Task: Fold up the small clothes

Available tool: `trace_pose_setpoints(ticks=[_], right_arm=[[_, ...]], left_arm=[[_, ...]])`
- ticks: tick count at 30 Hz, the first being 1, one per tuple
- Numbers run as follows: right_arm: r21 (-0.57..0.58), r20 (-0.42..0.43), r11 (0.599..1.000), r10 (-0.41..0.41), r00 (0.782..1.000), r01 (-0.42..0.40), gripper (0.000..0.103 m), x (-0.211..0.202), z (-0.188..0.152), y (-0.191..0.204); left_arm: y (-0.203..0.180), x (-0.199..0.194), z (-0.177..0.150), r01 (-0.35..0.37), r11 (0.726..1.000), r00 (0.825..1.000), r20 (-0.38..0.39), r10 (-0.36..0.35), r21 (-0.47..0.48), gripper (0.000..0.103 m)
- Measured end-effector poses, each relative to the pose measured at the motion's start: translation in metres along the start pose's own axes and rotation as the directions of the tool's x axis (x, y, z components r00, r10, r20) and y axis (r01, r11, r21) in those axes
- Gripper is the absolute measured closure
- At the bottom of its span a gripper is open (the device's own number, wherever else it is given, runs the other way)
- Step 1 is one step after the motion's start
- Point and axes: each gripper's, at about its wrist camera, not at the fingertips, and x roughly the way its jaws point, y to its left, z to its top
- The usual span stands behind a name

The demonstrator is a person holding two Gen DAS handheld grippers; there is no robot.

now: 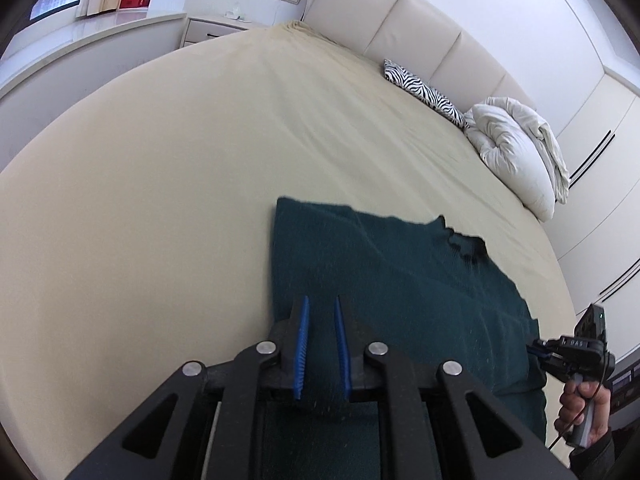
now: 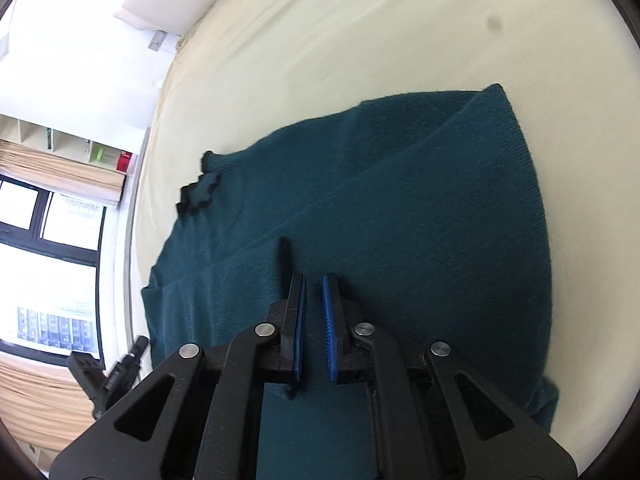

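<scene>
A dark teal knit sweater (image 1: 400, 292) lies flat on the cream bed sheet (image 1: 180, 168), its scalloped neck opening (image 1: 468, 246) toward the headboard. It also fills the right wrist view (image 2: 400, 220). My left gripper (image 1: 322, 304) hovers over the sweater's near left part, jaws a little apart and empty. My right gripper (image 2: 314, 280) hovers over the sweater's lower middle, jaws a little apart and empty. The right gripper also shows in the left wrist view (image 1: 534, 350) at the sweater's right edge, and the left gripper in the right wrist view (image 2: 138, 344).
A zebra-print pillow (image 1: 424, 92) and a rumpled white duvet (image 1: 520, 148) lie by the padded headboard (image 1: 400, 20). A nightstand (image 1: 216, 28) stands beyond the bed's far corner. White wardrobe doors (image 1: 600, 128) line the right side. A window (image 2: 48, 240) is at left.
</scene>
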Motion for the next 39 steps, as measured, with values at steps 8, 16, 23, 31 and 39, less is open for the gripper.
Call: trace_pose_setpoints(ticks=[8,16,23,31,39], right_arm=[[-0.009,0.056,0.993,0.119,0.991,-0.119,0.07,-0.027,-0.022,0.005],[-0.183,-0.062,0.983,-0.007,0.998,-0.005,0.068,0.005,-0.044,0.047],[-0.21,0.028,0.975,-0.071,0.997,0.076,0.096,-0.007,-0.041,0.057],[-0.12,0.007,0.99,-0.07,0.998,0.07,0.096,0.015,-0.022,0.029],[-0.004,-0.007,0.998,0.065,0.998,-0.065,0.094,0.014,-0.018,0.002]], left_arm=[[-0.006,0.036,0.009,0.003,1.0,0.999,-0.045,-0.002,0.019,0.089],[0.003,0.045,-0.009,-0.004,1.0,0.999,-0.045,0.005,0.021,0.089],[0.005,0.041,-0.007,0.018,1.0,0.999,-0.044,-0.017,0.012,0.089],[0.004,0.044,-0.006,0.014,0.999,0.999,-0.051,-0.012,0.034,0.089],[0.014,0.036,0.029,0.038,0.998,0.999,-0.012,-0.039,-0.059,0.085]])
